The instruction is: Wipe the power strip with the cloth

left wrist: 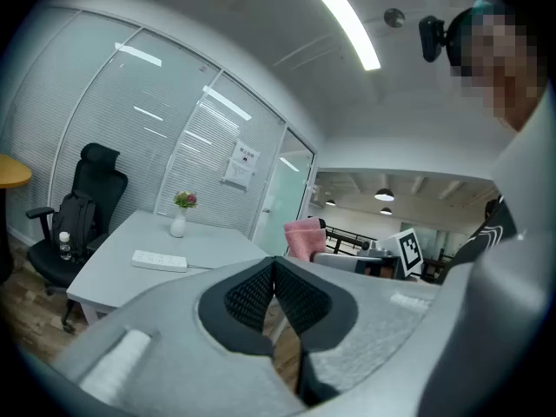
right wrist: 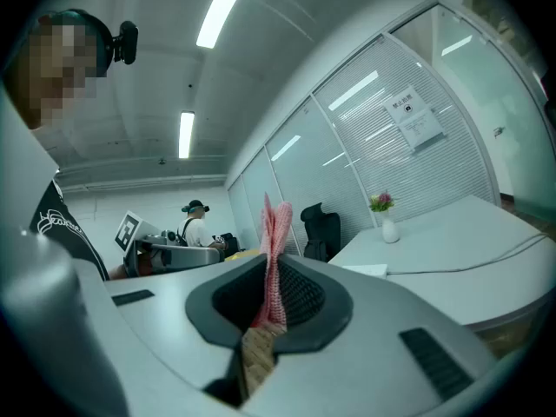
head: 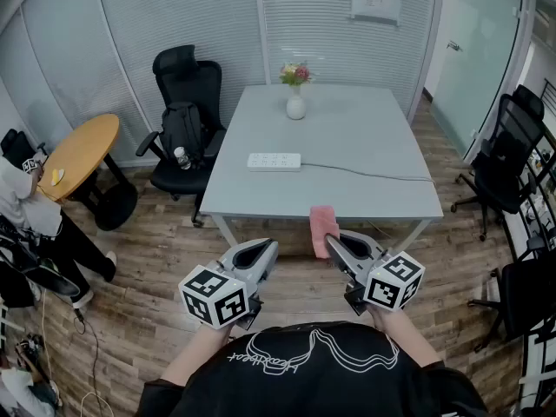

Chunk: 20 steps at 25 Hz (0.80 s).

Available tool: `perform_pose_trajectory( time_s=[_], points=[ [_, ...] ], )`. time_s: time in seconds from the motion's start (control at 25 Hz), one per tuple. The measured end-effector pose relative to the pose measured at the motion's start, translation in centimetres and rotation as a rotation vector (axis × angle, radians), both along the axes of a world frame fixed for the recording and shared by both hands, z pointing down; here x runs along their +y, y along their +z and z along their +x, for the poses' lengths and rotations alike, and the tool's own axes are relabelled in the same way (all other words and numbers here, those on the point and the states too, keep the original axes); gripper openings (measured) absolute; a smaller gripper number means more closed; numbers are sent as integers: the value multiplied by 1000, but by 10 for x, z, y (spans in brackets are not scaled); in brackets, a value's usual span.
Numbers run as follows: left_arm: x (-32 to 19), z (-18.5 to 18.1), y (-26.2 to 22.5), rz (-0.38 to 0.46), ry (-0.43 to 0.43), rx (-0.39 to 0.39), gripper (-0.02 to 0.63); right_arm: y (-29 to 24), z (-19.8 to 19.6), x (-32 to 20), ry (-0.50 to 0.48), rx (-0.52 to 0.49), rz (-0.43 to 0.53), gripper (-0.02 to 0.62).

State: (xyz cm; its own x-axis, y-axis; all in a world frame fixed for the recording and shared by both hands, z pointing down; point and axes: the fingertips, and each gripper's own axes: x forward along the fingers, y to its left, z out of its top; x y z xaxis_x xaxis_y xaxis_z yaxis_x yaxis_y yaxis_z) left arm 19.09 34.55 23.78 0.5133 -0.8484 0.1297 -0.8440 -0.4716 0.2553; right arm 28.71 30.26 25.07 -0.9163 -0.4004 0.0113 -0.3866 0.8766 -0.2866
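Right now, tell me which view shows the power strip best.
The head view: the power strip lies whole on the table, cord trailing right. The left gripper view shows it small and distant; the right gripper view shows only a pale sliver.

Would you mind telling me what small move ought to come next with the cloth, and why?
Probably bring the right gripper forward over the table toward the power strip. Its jaws are shut on the pink cloth, but it seems to hang short of the table's near edge, apart from the strip, so wiping cannot begin. The left gripper is shut and empty.
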Motion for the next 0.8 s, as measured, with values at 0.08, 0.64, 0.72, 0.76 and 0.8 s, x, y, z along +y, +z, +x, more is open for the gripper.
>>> perform_pose_trajectory(
  time_s=[0.08, 0.64, 0.72, 0.76, 0.8],
  points=[
    [0, -1, 1, -1, -7, -2, 12, 2, 0, -1, -4, -1, -4, 37],
    [-10, 0, 24, 5, -13, 15, 12, 37, -3, -28, 47, -24, -105, 34],
    [-20, -7, 31, -4, -19, 32, 12, 44, -8, -37, 52, -26, -124, 34],
    [-28, -13, 33, -13, -17, 38, 12, 46, -12, -43, 49, -28, -132, 34],
    [-37, -19, 36, -23, -12, 38, 12, 47, -18, -51, 47, -28, -137, 34]
  ],
)
